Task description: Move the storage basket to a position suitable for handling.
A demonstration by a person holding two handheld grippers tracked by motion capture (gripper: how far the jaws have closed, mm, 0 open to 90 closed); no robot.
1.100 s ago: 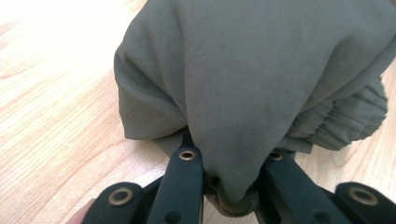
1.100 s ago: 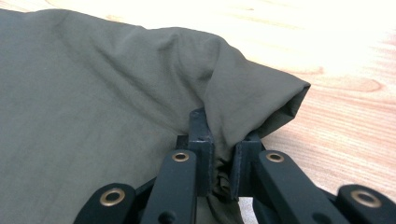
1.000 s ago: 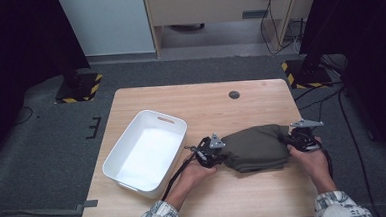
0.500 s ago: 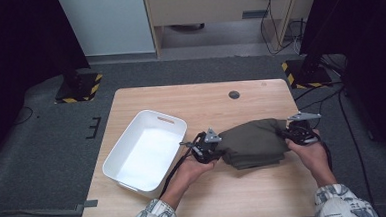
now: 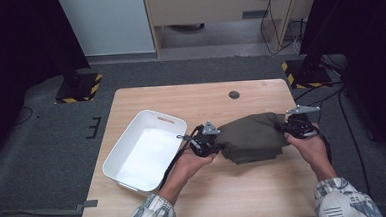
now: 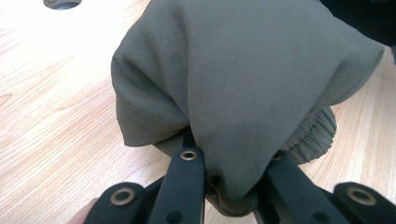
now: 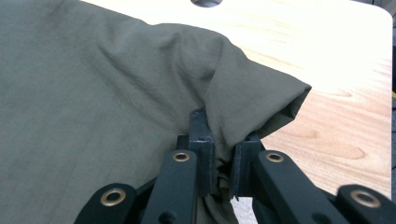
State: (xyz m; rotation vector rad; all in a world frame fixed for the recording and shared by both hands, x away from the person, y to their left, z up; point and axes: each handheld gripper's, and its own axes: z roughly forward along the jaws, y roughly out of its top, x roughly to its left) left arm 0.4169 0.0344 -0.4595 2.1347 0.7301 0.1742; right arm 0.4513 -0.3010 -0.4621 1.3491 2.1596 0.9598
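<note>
1. Holding a folded olive garment (image 5: 252,138) over the wooden table (image 5: 265,195) in the high view, my left gripper (image 5: 214,143) pinches its left end and my right gripper (image 5: 288,127) its right end; a white bin (image 5: 132,141) sits to the left
2. Left gripper view: my jaws are clamped on a bunch of the garment (image 6: 252,84), near its elastic cuff (image 6: 317,135)
3. Right gripper view: my jaws are pressed together on a fold of the garment (image 7: 116,93)

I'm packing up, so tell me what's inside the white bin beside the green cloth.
The white bin shows just its bare white floor. The olive cloth, outside it, hides the table beneath.
</note>
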